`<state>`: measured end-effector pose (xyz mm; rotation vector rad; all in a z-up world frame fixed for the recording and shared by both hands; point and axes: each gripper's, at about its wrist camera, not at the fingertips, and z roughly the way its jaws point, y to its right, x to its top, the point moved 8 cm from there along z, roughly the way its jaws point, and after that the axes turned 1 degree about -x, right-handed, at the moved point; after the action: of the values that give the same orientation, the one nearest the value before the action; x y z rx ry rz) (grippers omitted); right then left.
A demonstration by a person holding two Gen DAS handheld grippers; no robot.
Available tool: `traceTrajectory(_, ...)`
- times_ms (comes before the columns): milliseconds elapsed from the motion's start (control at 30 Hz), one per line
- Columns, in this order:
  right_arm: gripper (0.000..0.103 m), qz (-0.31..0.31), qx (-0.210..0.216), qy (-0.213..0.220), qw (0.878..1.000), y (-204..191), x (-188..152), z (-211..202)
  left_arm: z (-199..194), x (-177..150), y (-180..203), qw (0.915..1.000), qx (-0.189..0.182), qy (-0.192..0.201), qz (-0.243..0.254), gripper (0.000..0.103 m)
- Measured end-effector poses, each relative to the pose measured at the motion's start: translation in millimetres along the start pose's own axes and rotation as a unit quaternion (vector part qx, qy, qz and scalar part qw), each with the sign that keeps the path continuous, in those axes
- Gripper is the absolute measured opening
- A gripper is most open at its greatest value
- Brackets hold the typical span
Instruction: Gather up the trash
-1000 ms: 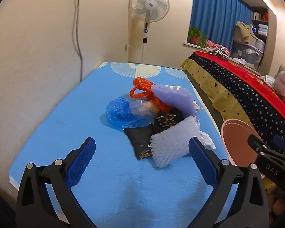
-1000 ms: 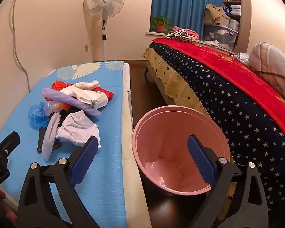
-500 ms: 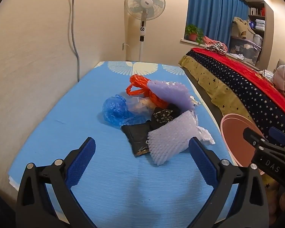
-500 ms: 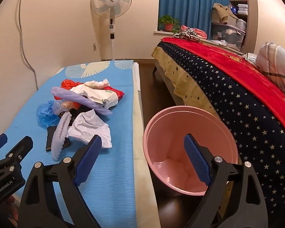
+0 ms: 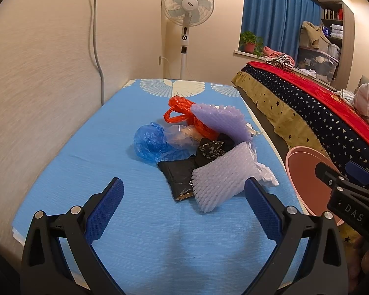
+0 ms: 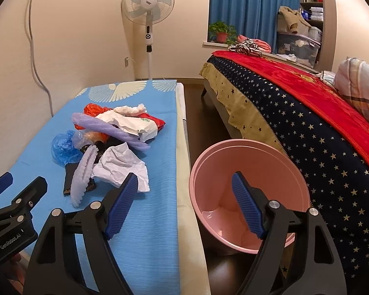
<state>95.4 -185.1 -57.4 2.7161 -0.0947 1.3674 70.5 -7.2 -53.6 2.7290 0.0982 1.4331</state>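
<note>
On the blue mat (image 5: 91, 162) we see the trash pile (image 5: 199, 147). The left gripper (image 5: 183, 205) is wide apart, empty. Only the right wrist view shows crumpled white paper (image 6: 121, 166) and the pink bin's (image 6: 292, 172) inside; the right gripper (image 6: 184, 205) is closing, nothing between its jaws.

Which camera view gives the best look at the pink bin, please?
The right wrist view. There the pink bin shows its whole rim and its inside, between the blue mattress and the bed. The left wrist view shows only part of its rim and inside, partly behind the right gripper.
</note>
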Motion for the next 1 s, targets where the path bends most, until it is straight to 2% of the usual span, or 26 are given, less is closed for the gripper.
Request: traceTrajectory(1000,0.078,-0.002,0.0,0.002,1.0,-2.5,0.3,-1.3,-0.5,0.1,-1.7,1.0,-0.001,0.001,-0.001,0.095)
